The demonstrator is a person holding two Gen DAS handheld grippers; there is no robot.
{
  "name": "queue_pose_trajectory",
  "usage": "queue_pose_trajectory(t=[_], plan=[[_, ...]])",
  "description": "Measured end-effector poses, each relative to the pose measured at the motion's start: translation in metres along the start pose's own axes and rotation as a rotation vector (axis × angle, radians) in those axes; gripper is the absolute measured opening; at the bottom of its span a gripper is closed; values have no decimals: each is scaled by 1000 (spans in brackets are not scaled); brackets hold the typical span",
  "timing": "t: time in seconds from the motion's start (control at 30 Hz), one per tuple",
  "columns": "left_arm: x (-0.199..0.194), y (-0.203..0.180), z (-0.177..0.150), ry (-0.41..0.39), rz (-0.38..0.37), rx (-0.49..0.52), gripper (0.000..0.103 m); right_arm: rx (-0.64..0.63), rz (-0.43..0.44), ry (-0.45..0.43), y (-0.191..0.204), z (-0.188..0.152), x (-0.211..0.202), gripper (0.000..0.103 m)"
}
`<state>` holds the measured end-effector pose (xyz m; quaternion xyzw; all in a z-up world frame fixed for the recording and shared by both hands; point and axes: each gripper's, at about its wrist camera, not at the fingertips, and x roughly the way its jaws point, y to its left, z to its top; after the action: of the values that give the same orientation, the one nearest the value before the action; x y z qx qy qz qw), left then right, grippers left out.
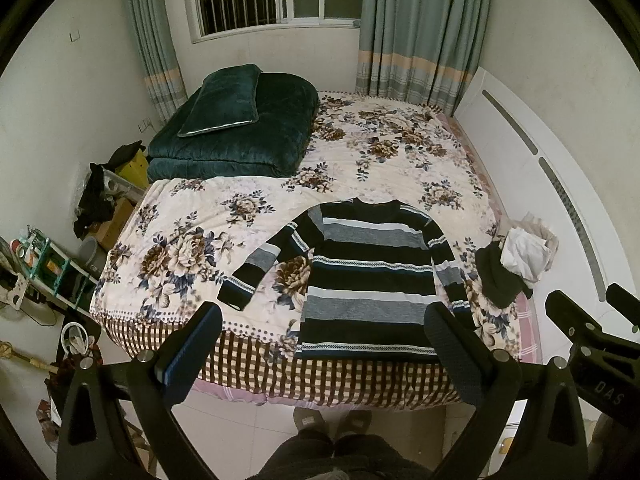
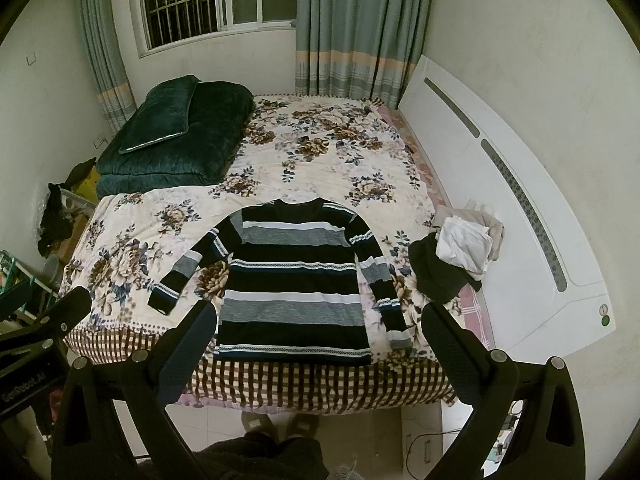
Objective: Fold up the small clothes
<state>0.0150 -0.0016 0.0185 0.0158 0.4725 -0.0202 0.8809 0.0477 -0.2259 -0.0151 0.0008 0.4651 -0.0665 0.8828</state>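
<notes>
Striped sweater [image 1: 368, 280]: laid flat, front up, near the foot edge of the bed [image 1: 400, 152], sleeves spread. Heap of dark and white clothes [image 1: 516, 260] is seen beside its right sleeve. Left tongs [image 1: 324, 340] and right tongs [image 2: 320, 336] are held spread above the bed edge, nothing pinched.

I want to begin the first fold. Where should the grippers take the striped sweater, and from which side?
Probably take the striped sweater by the cuff of each sleeve, coming from the foot edge of the bed, where the person stands. It lies flat, face up, sleeves spread outward, the hem nearest. The left gripper and right gripper are both open above it and empty.
</notes>
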Motion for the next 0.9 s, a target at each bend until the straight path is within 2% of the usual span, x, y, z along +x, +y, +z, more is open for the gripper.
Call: queue_pose_trajectory(t=[0.13, 0.3, 0.5, 0.6, 0.67, 0.73, 0.9], plan=[[0, 1, -3, -1, -2, -1, 103, 0, -2, 0, 1, 0, 2, 103], [-15, -13, 12, 1, -5, -6, 103, 4, 2, -1, -1, -3, 7, 103], [5, -22, 30, -104, 34, 7, 103, 71, -1, -1, 3, 8, 19, 103], [33, -30, 38, -143, 72, 28, 103, 150, -26, 18, -5, 27, 29, 103], [61, -32, 39, -141, 69, 40, 103, 224, -60, 54, -23, 25, 51, 103], [102, -26, 36, -118, 76, 51, 103, 310, -107, 89, -47, 20, 75, 103], [191, -31, 27, -17, 129, 92, 103, 508, -178, 195, -121, -23, 147, 103]])
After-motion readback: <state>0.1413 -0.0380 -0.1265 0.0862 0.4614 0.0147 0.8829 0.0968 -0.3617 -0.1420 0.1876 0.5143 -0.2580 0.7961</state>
